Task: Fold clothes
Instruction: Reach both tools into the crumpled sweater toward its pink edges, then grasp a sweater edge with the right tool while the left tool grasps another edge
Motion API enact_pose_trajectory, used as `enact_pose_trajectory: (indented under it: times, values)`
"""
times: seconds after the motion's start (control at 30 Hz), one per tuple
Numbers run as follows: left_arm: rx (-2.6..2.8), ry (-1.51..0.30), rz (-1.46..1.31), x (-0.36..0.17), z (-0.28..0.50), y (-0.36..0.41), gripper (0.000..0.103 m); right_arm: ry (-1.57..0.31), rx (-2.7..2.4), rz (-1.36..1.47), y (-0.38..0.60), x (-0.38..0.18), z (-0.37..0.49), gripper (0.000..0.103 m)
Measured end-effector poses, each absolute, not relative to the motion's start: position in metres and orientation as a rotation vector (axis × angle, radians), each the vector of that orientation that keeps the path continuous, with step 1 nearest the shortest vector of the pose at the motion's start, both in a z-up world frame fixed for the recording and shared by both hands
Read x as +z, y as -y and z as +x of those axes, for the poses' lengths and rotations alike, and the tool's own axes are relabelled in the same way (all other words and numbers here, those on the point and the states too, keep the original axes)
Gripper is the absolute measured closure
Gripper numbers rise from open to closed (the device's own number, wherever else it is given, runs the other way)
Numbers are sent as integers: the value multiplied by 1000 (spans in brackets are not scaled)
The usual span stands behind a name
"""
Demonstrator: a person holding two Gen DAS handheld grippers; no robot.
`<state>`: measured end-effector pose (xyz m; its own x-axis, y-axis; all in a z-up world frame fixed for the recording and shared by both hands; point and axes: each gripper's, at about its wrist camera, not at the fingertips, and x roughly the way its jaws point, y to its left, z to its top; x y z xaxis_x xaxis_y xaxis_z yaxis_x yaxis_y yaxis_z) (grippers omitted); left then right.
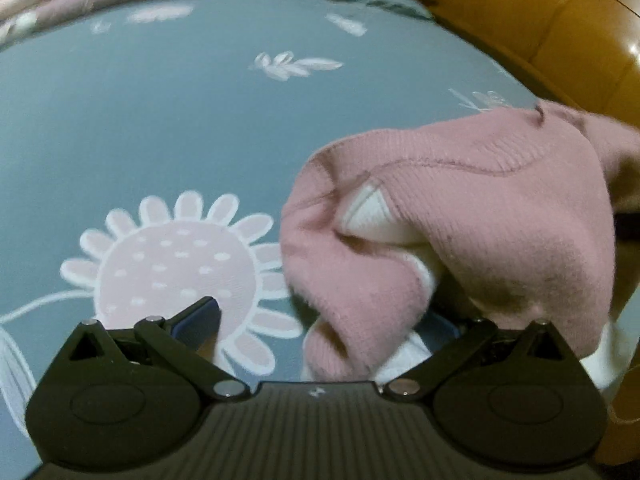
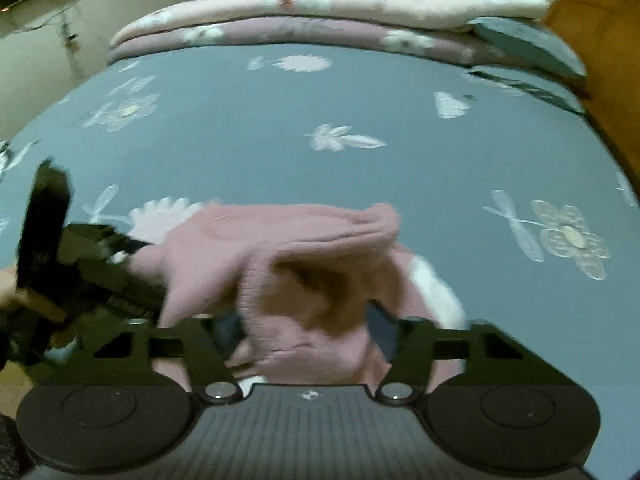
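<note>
A pink knit garment (image 1: 460, 200) with a white lining (image 1: 372, 216) hangs bunched over the blue floral bedsheet (image 1: 160, 120). My left gripper (image 1: 328, 316) is open wide. Its left finger (image 1: 204, 316) is bare over a pink flower print, and the garment drapes over and hides its right finger. In the right wrist view the same garment (image 2: 304, 264) is gathered between the fingers of my right gripper (image 2: 304, 330), which is shut on a thick fold. The left gripper's black body (image 2: 44, 216) shows at the left edge, next to the cloth. The picture is blurred.
Folded pink and white quilts (image 2: 320, 12) lie stacked along the far edge of the bed. A blue pillow (image 2: 528, 44) sits at the far right beside a brown wooden headboard (image 1: 560, 32). A pale wall (image 2: 48, 60) stands beyond the bed's left side.
</note>
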<state>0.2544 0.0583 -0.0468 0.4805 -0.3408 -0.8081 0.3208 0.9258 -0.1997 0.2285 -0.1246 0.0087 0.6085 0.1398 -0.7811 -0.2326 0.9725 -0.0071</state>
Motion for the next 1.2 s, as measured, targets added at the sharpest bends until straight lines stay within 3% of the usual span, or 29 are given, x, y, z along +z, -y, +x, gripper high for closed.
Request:
enact_pose_trajectory:
  times: [0.03, 0.07, 0.17, 0.2, 0.23, 0.53, 0.8, 0.83, 0.93, 1.07, 1.2]
  values:
    - [-399, -997, -38, -44, 255, -61, 6, -895, 225, -122, 121, 7, 230, 60]
    - [-400, -984, -49, -40, 254, -64, 13, -898, 234, -133, 118, 4, 232, 62]
    - [-394, -962, -76, -33, 254, -69, 20, -907, 261, -164, 109, -2, 236, 68]
    - [-389, -959, -86, -32, 254, -70, 21, -907, 269, -178, 107, -4, 237, 79]
    - [-384, -957, -96, -31, 254, -71, 24, -900, 272, -200, 106, -3, 237, 84]
    - [-356, -930, -213, -17, 249, -74, 25, -855, 146, -292, 171, 30, 219, 87]
    - [-390, -900, -259, -5, 249, -55, 25, -902, 99, -216, 250, 20, 201, 87]
    - [-389, -908, -260, -7, 251, -51, 28, -906, 107, -202, 256, 17, 201, 87]
    - [-399, -932, -249, -8, 253, -41, 54, -913, 139, -173, 268, 8, 201, 87]
    - [-405, -934, -188, -2, 249, -32, 76, -904, 206, -129, 275, 0, 199, 86]
    - [-402, -940, -115, 5, 248, -23, 82, -879, 311, -52, 278, -4, 205, 76]
